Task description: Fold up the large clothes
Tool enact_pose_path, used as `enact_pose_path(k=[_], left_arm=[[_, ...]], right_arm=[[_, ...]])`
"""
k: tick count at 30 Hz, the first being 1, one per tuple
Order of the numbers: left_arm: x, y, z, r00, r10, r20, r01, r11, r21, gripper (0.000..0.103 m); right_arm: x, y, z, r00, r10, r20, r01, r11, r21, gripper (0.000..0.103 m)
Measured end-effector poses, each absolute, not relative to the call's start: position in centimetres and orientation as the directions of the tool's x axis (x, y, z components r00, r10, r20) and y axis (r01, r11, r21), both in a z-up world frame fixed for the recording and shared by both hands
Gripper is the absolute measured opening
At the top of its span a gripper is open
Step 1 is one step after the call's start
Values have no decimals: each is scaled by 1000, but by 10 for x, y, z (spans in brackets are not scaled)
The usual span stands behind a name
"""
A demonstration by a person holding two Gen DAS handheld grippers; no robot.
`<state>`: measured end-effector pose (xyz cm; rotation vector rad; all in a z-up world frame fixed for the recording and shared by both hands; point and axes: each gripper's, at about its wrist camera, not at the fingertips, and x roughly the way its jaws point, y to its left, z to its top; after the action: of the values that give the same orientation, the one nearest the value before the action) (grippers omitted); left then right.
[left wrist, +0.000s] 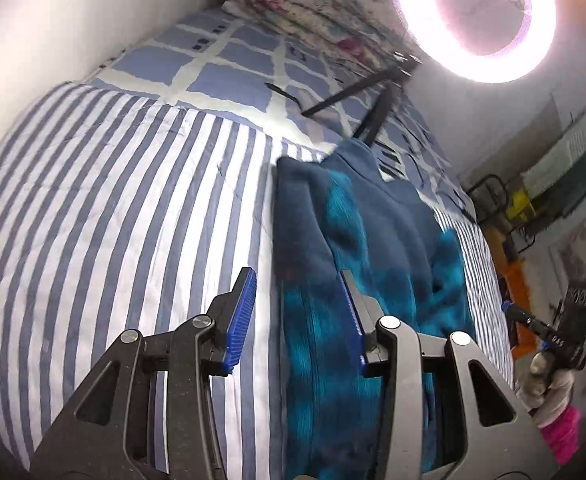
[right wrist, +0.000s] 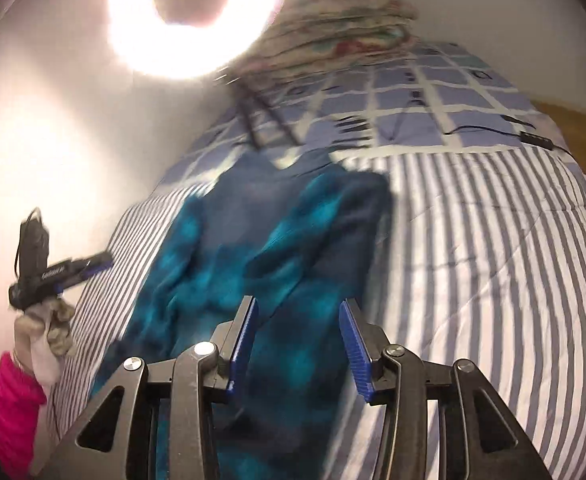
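A: Where does the garment lie?

B: The blue fleece garment [left wrist: 357, 264] lies on the striped blanket [left wrist: 113, 220] on the bed, folded into a long narrow shape. In the left wrist view it is to the right of the middle; in the right wrist view [right wrist: 277, 248] it is to the left.

A: And the jaws?

B: The left gripper [left wrist: 299, 316] has its jaws wide apart with nothing between them; one blue pad is over the stripes, the other over the fleece. The right gripper [right wrist: 299, 344] is also spread wide and holds nothing, above the near end of the garment.

A: What does one view show that the other does not?

B: The right wrist view shows a black cable with a small box [right wrist: 533, 138] on the checked sheet [right wrist: 445, 92], and the gloved left hand [right wrist: 47, 328] with a pink sleeve. The left wrist view shows cluttered furniture [left wrist: 549, 184] by the far wall. Both show the ring lamp [left wrist: 473, 16] and the flowered bedding [left wrist: 313, 8].
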<state>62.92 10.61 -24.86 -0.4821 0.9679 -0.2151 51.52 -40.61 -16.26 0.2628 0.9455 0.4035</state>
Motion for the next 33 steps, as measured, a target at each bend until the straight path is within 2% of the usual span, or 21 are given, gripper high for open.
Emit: enact_pose_path(k=[9,14,23,25,28,30,33], left_arm=[[695,87,-285,498,-405,-767,-54,868,-494,42],[720,71,-310,453,-391,-801,-76,879,-471,42],[738,38,-313,509,-277,-815,2,947,-321,41],[737,34,-314,531,-258,-807,9,954,-299,39],[736,32,-315,548,-236,-803,0,960,-282,27],[737,30,-315,547,-236,-803,9,961,-275,15],[736,20,-312,554,-200,-809,20,974,-227,7]], right_arm=[[597,-410,-203,495,437,-751,-156,895,418,45],[633,-408,-234,462,480,-746,-128,868,479,48],[666,-386,-255,484,451,-749,-153,887,436,48],[666,-380,-255,498,425,-756,-176,903,392,44],[666,-377,-256,513,409,-755,-180,911,371,34],[667,-380,-258,517,413,-750,-171,908,382,28],[667,-378,-257,517,401,-756,-167,914,371,18]])
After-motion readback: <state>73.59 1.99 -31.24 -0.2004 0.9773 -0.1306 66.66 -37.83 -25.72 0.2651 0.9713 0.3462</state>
